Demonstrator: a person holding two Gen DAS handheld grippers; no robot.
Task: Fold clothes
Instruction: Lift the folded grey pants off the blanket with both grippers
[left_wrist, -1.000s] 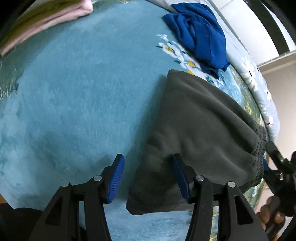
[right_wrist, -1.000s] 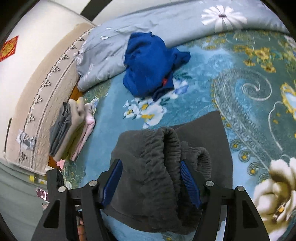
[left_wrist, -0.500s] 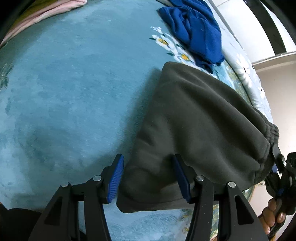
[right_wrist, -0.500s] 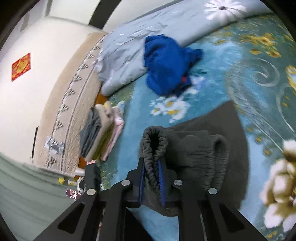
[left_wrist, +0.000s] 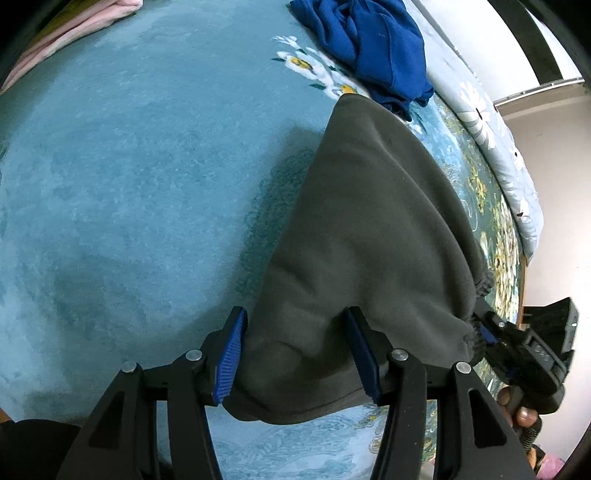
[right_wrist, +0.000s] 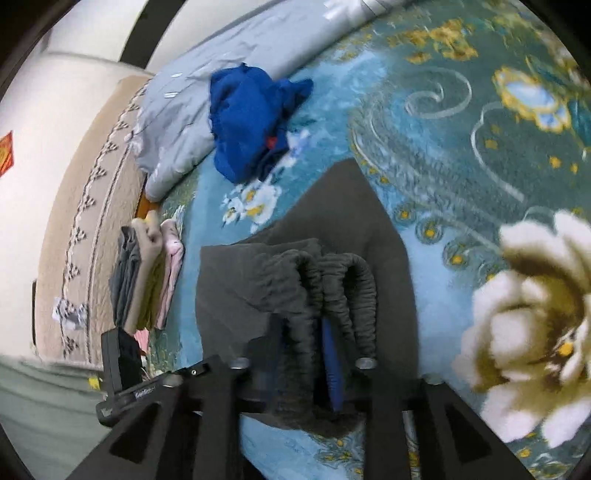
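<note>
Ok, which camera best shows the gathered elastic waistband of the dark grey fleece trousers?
The right wrist view: the gathered elastic waistband of the dark grey fleece trousers fills its centre, pinched by the right gripper. The left wrist view shows only its bunched end.

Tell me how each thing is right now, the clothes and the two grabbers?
Grey pants: partly folded on the bed, waistband end pinched.
Blue garment: crumpled, not folded.
Stack: folded, piled neatly at the bed's edge.
Left gripper: open, fingers either side of the pants' corner.
Right gripper: shut on the elastic waistband.
</note>
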